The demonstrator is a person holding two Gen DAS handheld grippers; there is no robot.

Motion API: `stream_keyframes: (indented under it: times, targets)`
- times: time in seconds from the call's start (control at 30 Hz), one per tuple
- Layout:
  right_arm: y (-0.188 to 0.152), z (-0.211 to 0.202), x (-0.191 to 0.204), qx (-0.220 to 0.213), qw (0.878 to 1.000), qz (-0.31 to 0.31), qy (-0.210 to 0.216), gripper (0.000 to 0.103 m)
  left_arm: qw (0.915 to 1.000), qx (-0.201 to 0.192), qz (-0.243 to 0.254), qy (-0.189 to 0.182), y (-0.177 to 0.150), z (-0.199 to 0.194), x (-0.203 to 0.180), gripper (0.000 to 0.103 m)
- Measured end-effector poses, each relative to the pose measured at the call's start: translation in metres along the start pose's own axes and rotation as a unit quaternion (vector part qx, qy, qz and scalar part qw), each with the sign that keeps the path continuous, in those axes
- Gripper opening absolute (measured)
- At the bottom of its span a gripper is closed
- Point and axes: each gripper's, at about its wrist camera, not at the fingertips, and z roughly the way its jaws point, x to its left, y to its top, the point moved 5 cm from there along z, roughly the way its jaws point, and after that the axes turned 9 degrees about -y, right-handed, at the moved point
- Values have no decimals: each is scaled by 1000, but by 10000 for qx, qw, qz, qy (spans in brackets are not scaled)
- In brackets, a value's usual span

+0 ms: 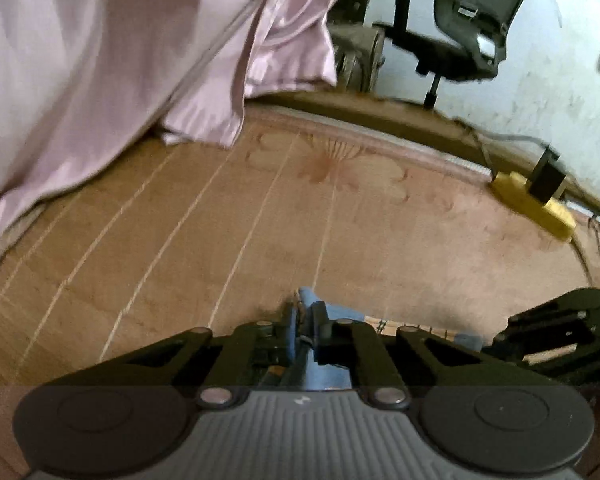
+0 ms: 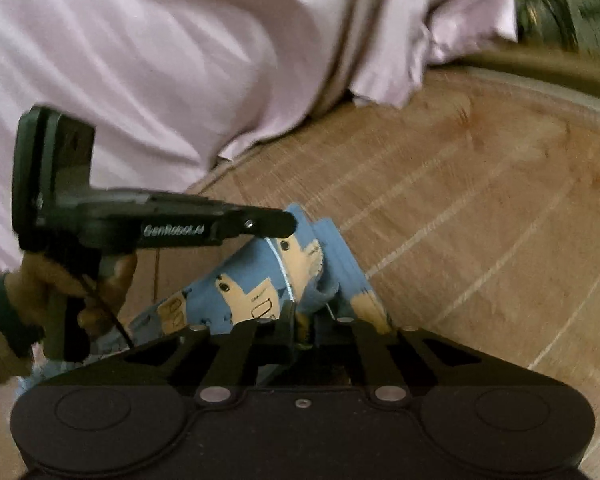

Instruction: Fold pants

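I had both tongs down low over the brown mat with pale stripes (image 1: 228, 240). My left tongs (image 1: 305, 334) were pressed together on a fold of the blue printed pants (image 1: 332, 316), the cloth bunched between the two fingers and trailing off to their right. In the right wrist view, my right tongs (image 2: 305, 326) were likewise pinching the pants (image 2: 252, 280), whose blue fabric with its tan cartoon figures rose ahead of the fingers and spread to their left. The left tongs (image 2: 268, 224) reached in from that side, their tip touching the upper edge of the same cloth, with the hand (image 2: 60, 284) gripping the handle below. Beyond and to the left of both tongs lay a pale pink satin sheet (image 1: 100, 60), rumpled. Far ahead to the right of the left tongs stood a dark office chair (image 1: 468, 28), and a yellow power strip (image 1: 536, 204) sat at the mat's edge.
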Motion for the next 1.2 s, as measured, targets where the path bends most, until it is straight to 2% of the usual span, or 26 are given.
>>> stream_keyframes:
  times: [0.17,0.33,0.47,0.5,0.53,0.57,0.6,0.63,0.67,0.73,0.77,0.87,0.9,0.97,1.0,1.07,1.2]
  targets:
    - [5,-7,-3,-224,9995,-99,-177,8,9986,-213,474,105,15,-3,-16,8]
    - [-1,2,-13,-5,9989,10,-471,8,9971,11,715,250,5,21,-22,8]
    - [-7,8,-13,181,9979,-196,-583,11,9968,27,739,314,-6,32,-23,12]
    - [-7,7,-13,144,9980,-221,-582,14,9969,-11,716,330,-7,32,-22,15]
    - [-7,6,-13,123,9975,-285,-628,23,9970,-24,687,355,-7,30,-21,22]
    - [-6,4,-12,84,9971,-369,-654,27,9972,-44,644,370,-6,28,-19,36]
    - [-5,2,-11,14,9963,-502,-693,30,9974,-92,596,401,-5,23,-17,44]
    - [-5,-1,-10,-71,9945,-665,-805,41,9974,-200,551,428,-4,15,-14,55]
    - [-3,-4,-8,-173,9920,-844,-926,55,9972,-319,508,450,-3,6,-11,57]
    - [0,-10,-1,-450,9845,-1320,-1060,60,9963,-519,356,588,-6,-18,-4,60]
    - [1,-12,5,-536,9801,-1553,-1116,65,9951,-606,273,734,-9,-31,0,66]
    - [3,-13,21,-706,9682,-2097,-1169,82,9865,-786,122,1435,-30,-75,9,84]
    - [3,-12,26,-721,9671,-2162,-1129,85,9827,-804,78,1666,-40,-90,11,87]
    - [3,-10,37,-718,9666,-2229,-1042,97,9758,-799,-74,2035,-65,-119,14,96]
    - [1,-8,43,-696,9668,-2252,-991,101,9727,-768,-190,2182,-79,-132,15,97]
    - [-3,-3,59,-626,9668,-2321,-865,102,9647,-658,-502,2500,-109,-157,17,100]
    - [-17,10,102,-506,9588,-2747,-515,102,9413,-435,-1017,3190,-172,-201,19,101]
